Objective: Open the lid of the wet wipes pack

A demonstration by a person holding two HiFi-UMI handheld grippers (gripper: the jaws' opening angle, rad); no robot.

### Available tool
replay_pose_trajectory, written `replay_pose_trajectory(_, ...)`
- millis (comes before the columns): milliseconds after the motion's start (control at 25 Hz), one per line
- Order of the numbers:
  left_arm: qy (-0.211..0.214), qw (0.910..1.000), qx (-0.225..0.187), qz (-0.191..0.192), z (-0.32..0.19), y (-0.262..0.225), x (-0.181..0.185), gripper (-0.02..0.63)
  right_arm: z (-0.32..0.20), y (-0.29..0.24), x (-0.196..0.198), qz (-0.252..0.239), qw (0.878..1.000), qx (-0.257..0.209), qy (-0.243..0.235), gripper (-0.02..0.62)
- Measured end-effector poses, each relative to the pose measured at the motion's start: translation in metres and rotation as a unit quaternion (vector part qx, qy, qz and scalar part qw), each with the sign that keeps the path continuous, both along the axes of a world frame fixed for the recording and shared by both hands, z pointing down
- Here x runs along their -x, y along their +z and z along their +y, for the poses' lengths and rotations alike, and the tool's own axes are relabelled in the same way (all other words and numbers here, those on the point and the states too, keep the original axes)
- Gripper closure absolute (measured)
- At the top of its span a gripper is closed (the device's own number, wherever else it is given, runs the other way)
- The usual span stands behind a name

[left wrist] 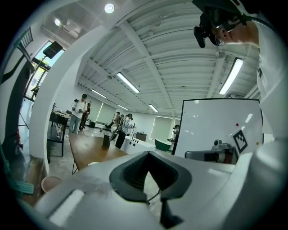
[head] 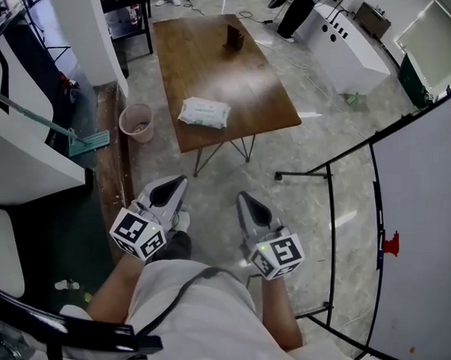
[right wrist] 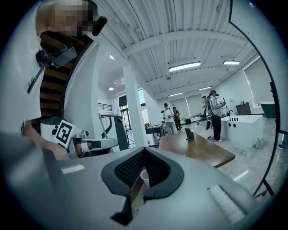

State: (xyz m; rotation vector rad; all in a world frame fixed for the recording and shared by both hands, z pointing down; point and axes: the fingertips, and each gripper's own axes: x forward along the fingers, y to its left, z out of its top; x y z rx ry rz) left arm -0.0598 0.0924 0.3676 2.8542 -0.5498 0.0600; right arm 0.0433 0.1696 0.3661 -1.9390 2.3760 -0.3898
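Observation:
The wet wipes pack [head: 203, 112], white with pale green print, lies flat near the front edge of a brown wooden table [head: 243, 88]. Both grippers hang over the floor close to the person's body, well short of the table and pointing toward it. My left gripper [head: 179, 183] is shut with nothing between its jaws. My right gripper [head: 245, 198] is shut and empty too. In the left gripper view the closed jaws [left wrist: 150, 155] face the table [left wrist: 85, 146]. The right gripper view shows its closed jaws [right wrist: 144, 150] with the table [right wrist: 198, 150] ahead to the right.
A small dark object [head: 234, 37] stands at the table's far end. A pink bucket [head: 136, 122] sits on the floor left of the table, near a white pillar [head: 83, 30]. A whiteboard on a black stand [head: 423, 219] fills the right side. People stand far behind the table.

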Motion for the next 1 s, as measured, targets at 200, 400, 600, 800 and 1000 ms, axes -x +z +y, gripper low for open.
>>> replay_pose_trajectory(200,0.013,0.9999,-0.003,-0.005,-0.056,-0.007,-0.009,0.6,-0.06,-0.014,-0.003,0.008,1.0,-0.006,0.004,0.586)
replay_pose_trajectory(400,0.03,0.9995,-0.002,-0.008,-0.108,-0.005,-0.017,0.6,-0.113,-0.017,-0.006,0.012,1.0,-0.003,0.015,0.586)
replay_pose_trajectory(600,0.04,0.9992,0.0,-0.008,-0.155,-0.006,-0.027,0.6,-0.155,-0.016,-0.012,0.015,1.0,0.002,0.026,0.586)
replay_pose_trajectory(800,0.052,0.9986,0.007,-0.009,-0.191,-0.001,-0.031,0.6,-0.19,-0.012,-0.017,0.017,0.999,0.009,0.037,0.586)
replay_pose_trajectory(1000,0.059,0.9981,0.01,-0.012,-0.216,0.003,-0.03,0.6,-0.214,-0.01,-0.017,0.017,0.999,0.012,0.04,0.586)
